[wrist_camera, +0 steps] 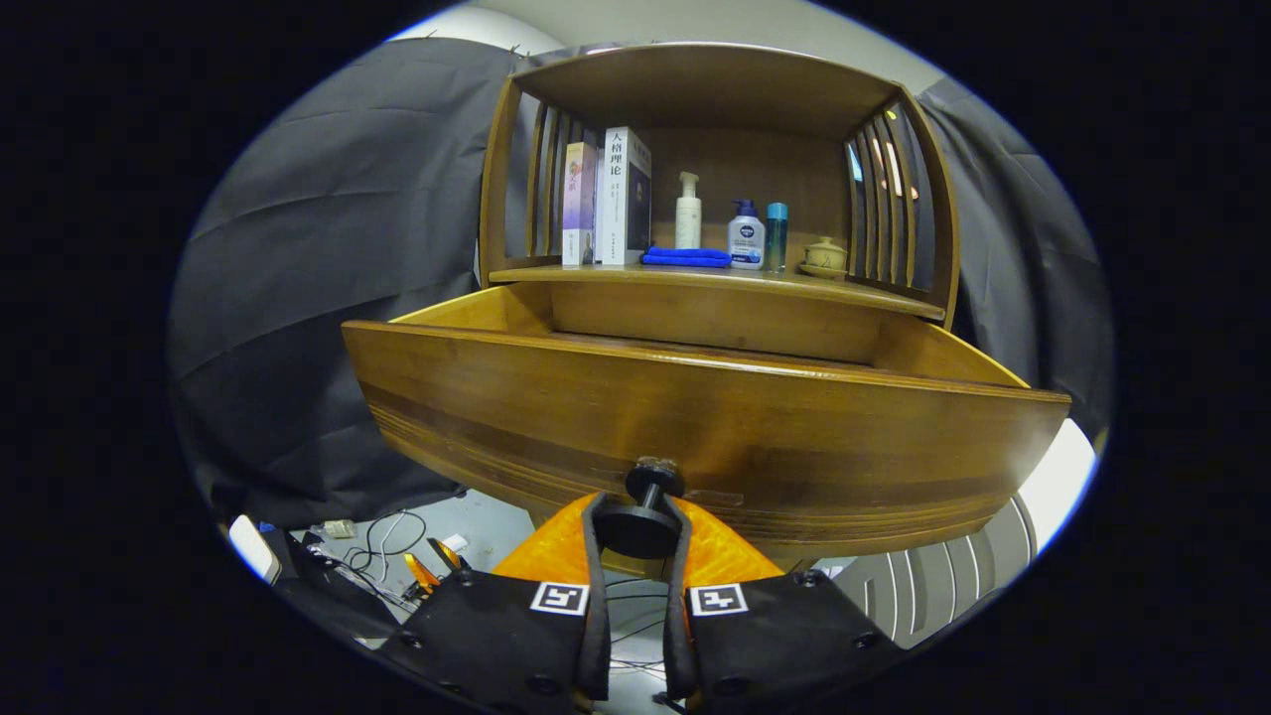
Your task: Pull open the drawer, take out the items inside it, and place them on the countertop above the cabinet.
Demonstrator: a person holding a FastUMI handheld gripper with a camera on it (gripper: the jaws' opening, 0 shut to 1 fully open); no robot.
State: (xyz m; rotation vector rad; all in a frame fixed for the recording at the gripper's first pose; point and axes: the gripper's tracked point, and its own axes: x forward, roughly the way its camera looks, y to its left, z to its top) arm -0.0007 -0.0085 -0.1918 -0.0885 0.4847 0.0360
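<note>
Claw [637, 516] closed on the drawer knob [640, 524]: both fingers [594, 556] press against the round dark knob from either side, its short stem running forward into the wooden front panel

Drawer [695, 417] stands pulled out from the cabinet, front panel curved in this lens, knob low on the panel near its middle. Open top of the drawer is seen just above the front panel's upper edge; side walls and back wall visible, but the floor of the drawer and whatever lies inside are hidden behind the panel, cannot tell contents

Directly above the drawer, the table [715, 280] top of the cabinet forms a shelf under a wooden hood with slatted sides. On it, reading across above the drawer: two upright books [608, 199] toward the left slats, a folded blue cloth [686, 257] just beside them, a white pump bottle [688, 212] standing behind the cloth, a second pump bottle with a blue top [746, 236] next to the cloth, a slim blue bottle [776, 236] touching or nearly touching that one, and a small lidded cup [824, 256] near the right slats

Below the drawer and left of the claw, loose cables [382, 541] lie on the floor. Dark cloth hangs behind the cabinet on both sides
</note>
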